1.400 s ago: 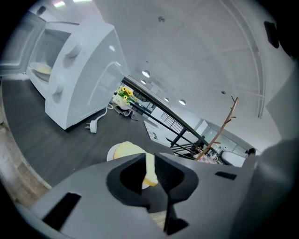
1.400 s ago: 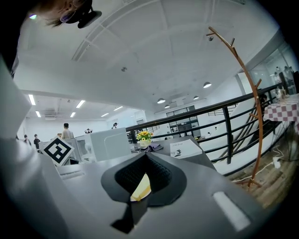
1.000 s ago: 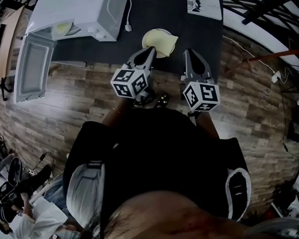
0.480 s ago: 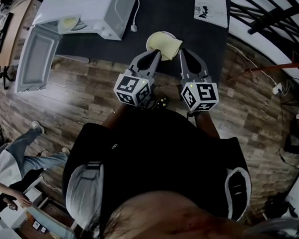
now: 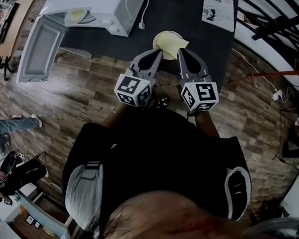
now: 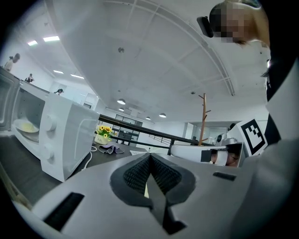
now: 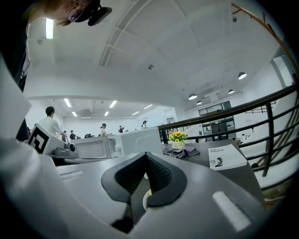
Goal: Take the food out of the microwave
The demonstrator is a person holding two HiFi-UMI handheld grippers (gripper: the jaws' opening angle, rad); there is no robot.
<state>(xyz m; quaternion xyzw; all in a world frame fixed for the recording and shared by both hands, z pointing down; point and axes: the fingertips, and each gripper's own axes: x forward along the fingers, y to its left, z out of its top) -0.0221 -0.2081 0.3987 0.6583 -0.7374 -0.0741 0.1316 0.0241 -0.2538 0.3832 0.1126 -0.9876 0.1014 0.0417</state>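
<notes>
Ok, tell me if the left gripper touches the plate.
Touching. The left gripper view shows the left gripper shut on the pale rim of the plate.

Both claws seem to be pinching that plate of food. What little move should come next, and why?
Probably lower the plate onto the table. The left claw and right claw each grip its rim, it is well away from the open microwave, and it sits over the table's near edge.
</notes>
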